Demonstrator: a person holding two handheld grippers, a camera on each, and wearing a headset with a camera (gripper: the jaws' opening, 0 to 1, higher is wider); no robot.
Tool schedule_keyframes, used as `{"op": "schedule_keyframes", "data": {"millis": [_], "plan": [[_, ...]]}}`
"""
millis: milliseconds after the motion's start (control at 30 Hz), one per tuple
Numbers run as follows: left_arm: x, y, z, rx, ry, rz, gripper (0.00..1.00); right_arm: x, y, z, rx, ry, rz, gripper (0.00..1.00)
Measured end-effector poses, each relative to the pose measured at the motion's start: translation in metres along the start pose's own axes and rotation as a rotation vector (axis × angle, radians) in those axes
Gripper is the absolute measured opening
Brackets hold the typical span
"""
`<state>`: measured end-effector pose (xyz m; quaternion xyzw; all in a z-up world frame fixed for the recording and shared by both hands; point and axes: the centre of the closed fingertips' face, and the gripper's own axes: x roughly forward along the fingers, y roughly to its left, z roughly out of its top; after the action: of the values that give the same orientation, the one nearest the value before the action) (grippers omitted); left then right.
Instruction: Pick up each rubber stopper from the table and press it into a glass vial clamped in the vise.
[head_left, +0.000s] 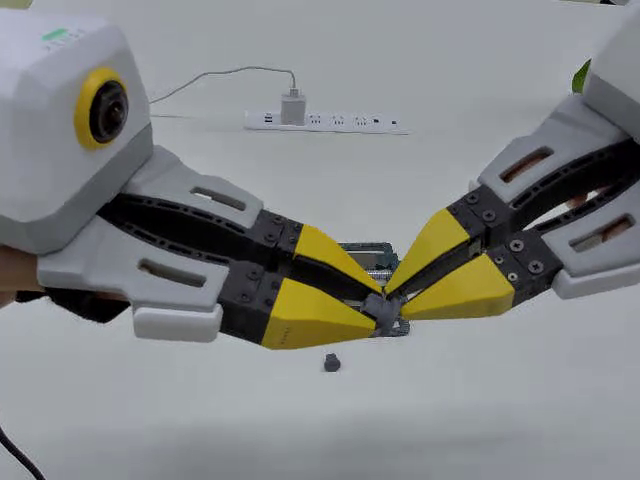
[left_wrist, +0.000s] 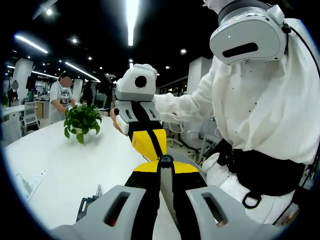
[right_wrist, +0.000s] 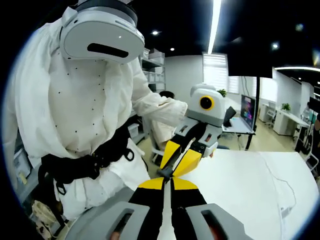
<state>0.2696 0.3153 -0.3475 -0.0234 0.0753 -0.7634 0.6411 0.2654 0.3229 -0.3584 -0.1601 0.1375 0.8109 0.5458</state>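
Left gripper (head_left: 378, 303) and right gripper (head_left: 396, 303) tip-to-tip, both seemingly clamped on one stopper (head_left: 385, 313).

My head camera looks down close over the white table (head_left: 480, 420), while the left gripper (head_left: 378, 303) and right gripper (head_left: 396, 303) cameras face each other tip to tip, sharing the person (left_wrist: 250, 110) behind.

Left gripper (head_left: 378, 304) and right gripper (head_left: 397, 303) — jaws meeting at a rubber stopper (head_left: 384, 313) (above the vise (head_left: 365, 250)), second stopper (head_left: 332, 362) on table (head_left: 150, 420)
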Motion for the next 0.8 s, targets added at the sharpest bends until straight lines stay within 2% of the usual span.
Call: {"op": "schedule_keyframes", "data": {"millis": [67,167,233,300,333,367,467,600,700,800], "plan": [[-0.002,0.011,0.001,0.024,-0.005,0.070,0.04,-0.004,-0.008,0.001,0.015,-0.014,-0.049,0.00],[-0.005,0.017,0.006,0.035,-0.040,0.124,0.04,-0.010,-0.016,0.000,0.023,-0.030,-0.109,0.02],[-0.008,0.023,0.005,0.051,-0.035,0.176,0.04,-0.014,-0.021,0.002,0.047,-0.059,-0.150,0.03],[-0.012,0.034,0.007,0.056,-0.055,0.251,0.04,-0.019,-0.030,0.003,0.053,-0.079,-0.216,0.03],[-0.013,0.035,0.008,0.056,-0.066,0.261,0.04,-0.020,-0.033,0.003,0.059,-0.093,-0.236,0.04],[-0.016,0.041,0.012,0.058,-0.094,0.304,0.04,-0.022,-0.036,0.005,0.072,-0.117,-0.265,0.05],[-0.019,0.047,0.014,0.064,-0.122,0.360,0.04,-0.025,-0.040,0.004,0.082,-0.148,-0.314,0.06],[-0.019,0.050,0.016,0.051,-0.163,0.404,0.04,-0.026,-0.044,0.006,0.102,-0.190,-0.363,0.06],[-0.019,0.051,0.016,0.043,-0.178,0.421,0.04,-0.027,-0.042,0.009,0.114,-0.225,-0.367,0.09],[-0.017,0.049,0.017,0.031,-0.197,0.420,0.04,-0.024,-0.041,0.009,0.114,-0.227,-0.367,0.09]]}}
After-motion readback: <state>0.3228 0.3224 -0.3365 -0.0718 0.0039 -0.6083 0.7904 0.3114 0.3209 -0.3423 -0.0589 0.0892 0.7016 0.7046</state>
